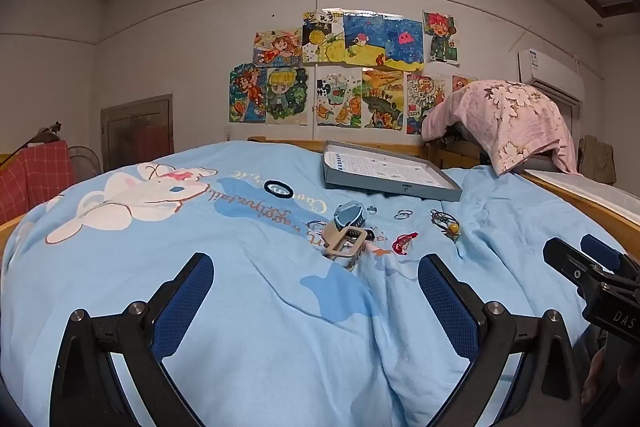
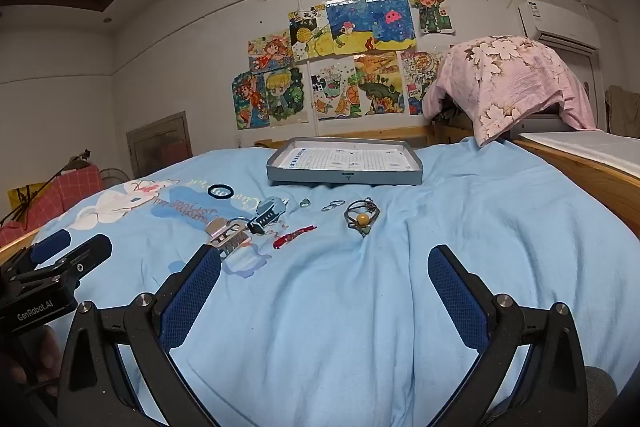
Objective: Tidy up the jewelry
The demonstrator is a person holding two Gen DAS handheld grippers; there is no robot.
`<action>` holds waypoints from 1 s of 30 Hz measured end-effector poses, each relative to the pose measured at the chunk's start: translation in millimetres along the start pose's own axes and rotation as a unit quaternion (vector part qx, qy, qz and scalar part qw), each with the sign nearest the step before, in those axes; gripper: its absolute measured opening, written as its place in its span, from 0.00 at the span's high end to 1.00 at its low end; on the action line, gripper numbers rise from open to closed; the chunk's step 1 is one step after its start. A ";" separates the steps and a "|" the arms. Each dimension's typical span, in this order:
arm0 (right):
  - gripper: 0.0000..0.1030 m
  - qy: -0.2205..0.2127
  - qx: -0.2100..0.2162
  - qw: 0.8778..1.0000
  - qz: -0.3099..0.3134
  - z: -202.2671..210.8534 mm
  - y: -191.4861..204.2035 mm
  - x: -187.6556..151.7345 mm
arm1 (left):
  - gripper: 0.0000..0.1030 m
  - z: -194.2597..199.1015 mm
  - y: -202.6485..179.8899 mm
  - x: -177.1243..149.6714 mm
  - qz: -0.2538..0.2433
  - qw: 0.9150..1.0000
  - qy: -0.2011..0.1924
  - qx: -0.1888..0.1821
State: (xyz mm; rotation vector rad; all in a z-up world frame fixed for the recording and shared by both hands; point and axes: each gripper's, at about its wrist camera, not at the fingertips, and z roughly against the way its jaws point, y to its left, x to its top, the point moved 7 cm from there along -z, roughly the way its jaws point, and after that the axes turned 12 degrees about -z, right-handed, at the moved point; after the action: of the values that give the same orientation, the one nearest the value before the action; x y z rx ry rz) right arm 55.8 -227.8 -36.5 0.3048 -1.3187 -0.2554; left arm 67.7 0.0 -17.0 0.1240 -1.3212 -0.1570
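A scatter of small jewelry, among it a beige plastic claw clip point(image 1: 345, 243) and a red shrimp-shaped clip point(image 1: 404, 242), lies on the light-blue bedsheet point(image 1: 260, 307) before a shallow grey cardboard tray point(image 2: 344, 179), while left tongs point(image 1: 316, 291) and right tongs point(image 2: 324, 287) both gape wide, holding nothing.

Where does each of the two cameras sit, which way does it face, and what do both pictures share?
Left wrist view: sits on the left gripper, looking along its open fingers across the blue bedspread toward the wall drawings; the right gripper shows at right.
Right wrist view: sits on the right gripper, facing likewise; the left gripper and a hand show at left.
Shared: grey tray, black hair tie, beige hair claw, drawings.
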 end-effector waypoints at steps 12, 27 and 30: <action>0.01 0.004 0.000 1.000 -0.002 0.4 -0.1 -0.5 | 0.00 0.0 -0.1 -0.1 -0.003 1.000 0.001 -0.001; 0.01 0.005 -0.001 1.000 0.000 0.7 0.3 -0.1 | 0.00 -0.3 0.1 -1.0 -0.005 1.000 0.003 -0.002; 0.01 0.005 -0.001 1.000 -0.001 0.2 -0.1 0.4 | 0.00 -0.7 -1.1 -0.3 -0.006 1.000 0.003 -0.002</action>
State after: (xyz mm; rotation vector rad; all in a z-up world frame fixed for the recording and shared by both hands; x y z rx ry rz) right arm 55.7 -228.1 -36.2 0.3053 -1.3078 -0.2567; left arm 68.2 -1.1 -17.7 0.1291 -1.3141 -0.1683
